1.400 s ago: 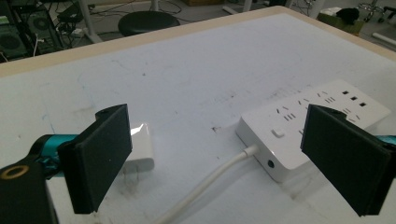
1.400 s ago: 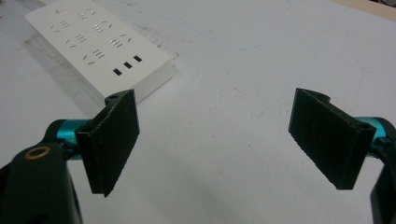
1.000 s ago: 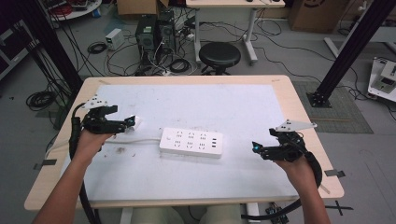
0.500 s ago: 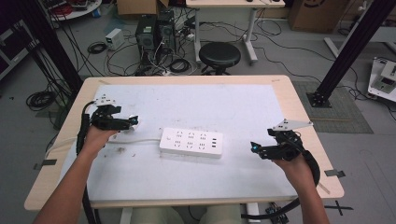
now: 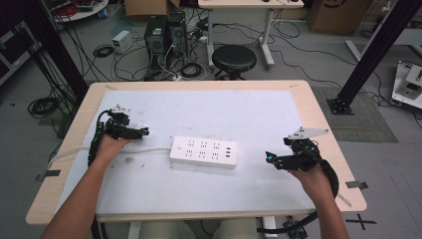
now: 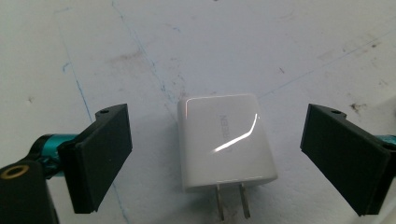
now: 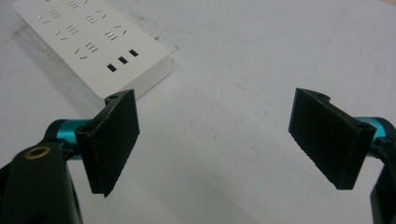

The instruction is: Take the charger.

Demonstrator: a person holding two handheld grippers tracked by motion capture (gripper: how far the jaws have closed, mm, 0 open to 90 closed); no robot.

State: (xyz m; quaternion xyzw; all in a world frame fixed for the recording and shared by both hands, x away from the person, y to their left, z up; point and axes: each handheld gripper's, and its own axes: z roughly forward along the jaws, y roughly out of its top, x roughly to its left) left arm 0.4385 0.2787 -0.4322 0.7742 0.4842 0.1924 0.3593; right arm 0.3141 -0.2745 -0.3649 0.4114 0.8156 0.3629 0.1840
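A scuffed white table (image 5: 278, 107) amid cabled floor: left gripper (image 6: 212, 154) wide open astride a charger (image 6: 224, 140); right gripper (image 7: 215, 140) wide open, empty, near a power strip (image 5: 204, 152).

In the left claw view, the white charger's (image 6: 227, 140) two metal prongs run off the bottom edge, and the grey lettering on its glossy face is too blurred by glare to read. The left claw (image 6: 224, 158) is itself cropped, its right jaw cut by the right edge. In the right claw view, the power strip (image 7: 93, 44) is clipped by the top and left edges, leaving part of its sockets unseen. From the high view, the charger beside the left claw (image 5: 144, 132) is too small to make out, and the strip's white cord (image 5: 149, 149) passes beneath the person's left hand (image 5: 107, 147).
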